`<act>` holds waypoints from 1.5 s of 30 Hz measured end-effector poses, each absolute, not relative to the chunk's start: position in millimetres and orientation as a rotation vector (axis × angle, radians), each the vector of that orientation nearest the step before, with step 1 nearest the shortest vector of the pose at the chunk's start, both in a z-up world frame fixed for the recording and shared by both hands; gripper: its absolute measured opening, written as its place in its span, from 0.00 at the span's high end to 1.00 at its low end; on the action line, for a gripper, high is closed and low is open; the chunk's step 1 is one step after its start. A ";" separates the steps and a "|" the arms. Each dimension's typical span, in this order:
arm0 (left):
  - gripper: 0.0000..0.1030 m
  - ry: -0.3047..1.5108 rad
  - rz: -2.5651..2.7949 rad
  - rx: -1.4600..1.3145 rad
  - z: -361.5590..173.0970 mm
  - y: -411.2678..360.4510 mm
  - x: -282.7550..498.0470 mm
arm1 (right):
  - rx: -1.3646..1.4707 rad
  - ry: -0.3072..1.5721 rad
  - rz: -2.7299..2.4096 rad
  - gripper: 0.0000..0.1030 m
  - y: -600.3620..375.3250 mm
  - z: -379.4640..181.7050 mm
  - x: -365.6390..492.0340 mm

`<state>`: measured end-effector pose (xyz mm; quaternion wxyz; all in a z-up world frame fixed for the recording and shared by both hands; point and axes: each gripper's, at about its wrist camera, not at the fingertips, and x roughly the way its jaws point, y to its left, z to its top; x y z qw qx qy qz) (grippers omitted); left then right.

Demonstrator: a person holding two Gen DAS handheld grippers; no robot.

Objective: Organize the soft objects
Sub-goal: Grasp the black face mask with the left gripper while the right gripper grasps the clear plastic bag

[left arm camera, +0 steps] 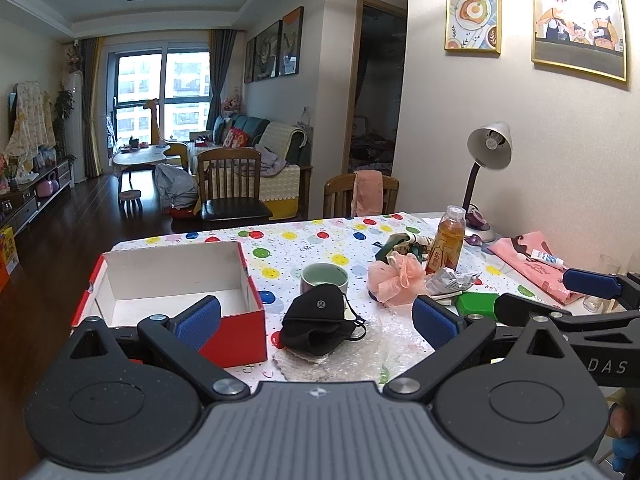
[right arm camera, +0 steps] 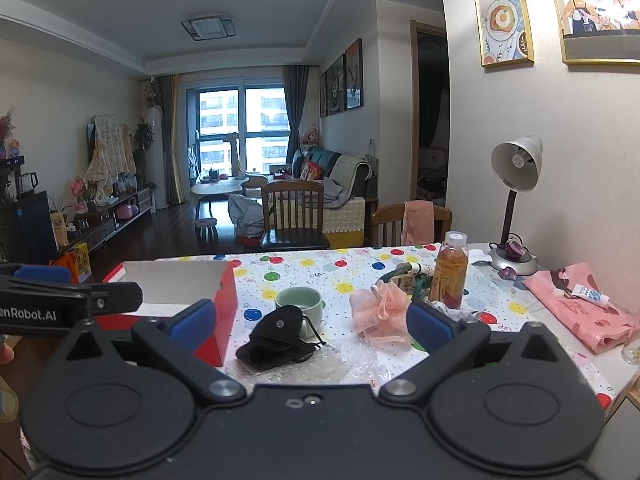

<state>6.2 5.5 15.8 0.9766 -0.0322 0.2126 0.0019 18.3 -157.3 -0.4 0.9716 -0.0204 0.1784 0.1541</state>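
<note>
— Red cardboard first: what's at my far left?

— The red box (left arm camera: 176,292), white inside, lid off, standing on the counter (left arm camera: 288,248) with its dotted, balloon-print cloth. I see nothing in the part of it that shows. My left gripper (left arm camera: 318,320) hangs just in front of it, jaws wide and holding nothing; its left pad overlaps the box's near wall in the left wrist view.

— And between the jaws?

— The black face mask (left arm camera: 316,320), crumpled, lying on a sheet of bubble wrap (left arm camera: 360,344) near the counter's front edge. It sits just right of the box. Directly behind it stands a pale green cup (left arm camera: 324,278); I can't tell whether mask and cup touch.

— Further right?

— A peach mesh bath pouf (left arm camera: 394,278), beside a crumpled silver wrapper (left arm camera: 452,280) and a bottle of amber drink (left arm camera: 448,244). A green block (left arm camera: 478,304) lies near the front, partly behind my pad. Then a desk lamp (left arm camera: 486,160) by the wall and a pink bag (left arm camera: 532,268) with a small tube (left arm camera: 548,257) on it.

— Your right gripper?

— The right gripper (right arm camera: 312,322) is also spread wide and empty, aimed over the mask (right arm camera: 276,338) and the pouf (right arm camera: 380,308). The box (right arm camera: 224,304) sits at its left.
</note>
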 end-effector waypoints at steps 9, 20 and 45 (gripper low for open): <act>0.00 0.483 -0.036 -0.051 3.1 -15.8 46.4 | -0.062 0.438 0.319 0.02 -184.0 -20.9 53.2; 0.00 0.640 -0.069 -0.044 -32.3 -47.3 116.5 | -0.126 0.591 0.392 0.10 -217.1 -70.1 114.2; 0.00 0.845 0.132 0.030 -116.2 -35.5 278.6 | -0.280 0.792 0.639 0.21 -218.6 -145.0 216.2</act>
